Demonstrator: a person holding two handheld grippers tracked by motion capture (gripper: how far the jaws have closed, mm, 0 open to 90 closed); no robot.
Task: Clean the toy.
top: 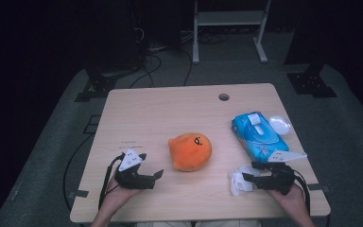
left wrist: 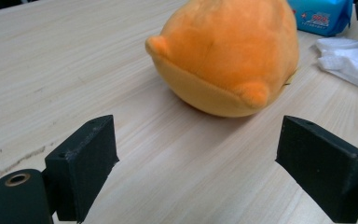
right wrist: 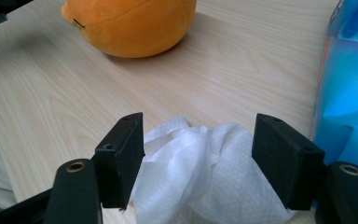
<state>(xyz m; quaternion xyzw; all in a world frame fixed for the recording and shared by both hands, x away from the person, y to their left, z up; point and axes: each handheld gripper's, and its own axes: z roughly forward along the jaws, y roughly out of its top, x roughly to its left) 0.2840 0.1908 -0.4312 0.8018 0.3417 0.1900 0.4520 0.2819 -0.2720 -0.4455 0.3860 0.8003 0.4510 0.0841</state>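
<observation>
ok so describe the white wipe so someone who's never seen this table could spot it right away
Start at the wooden table and go to its near right corner, just in front of the blue wipes pack. The crumpled white wipe lies there between the open jaws of the right gripper. It is the one soft, wrinkled white thing, unlike the smooth white lid farther back.

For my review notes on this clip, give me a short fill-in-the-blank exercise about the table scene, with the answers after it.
1. The plush toy in the middle of the table is ____ in colour.
2. The white crumpled wipe lies between the jaws of the ____ gripper.
3. The wipes pack near the table's right edge is ____ in colour.
4. The left gripper faces the plush toy with its jaws ____ and nothing between them.

Missing words: orange; right; blue; open
</observation>
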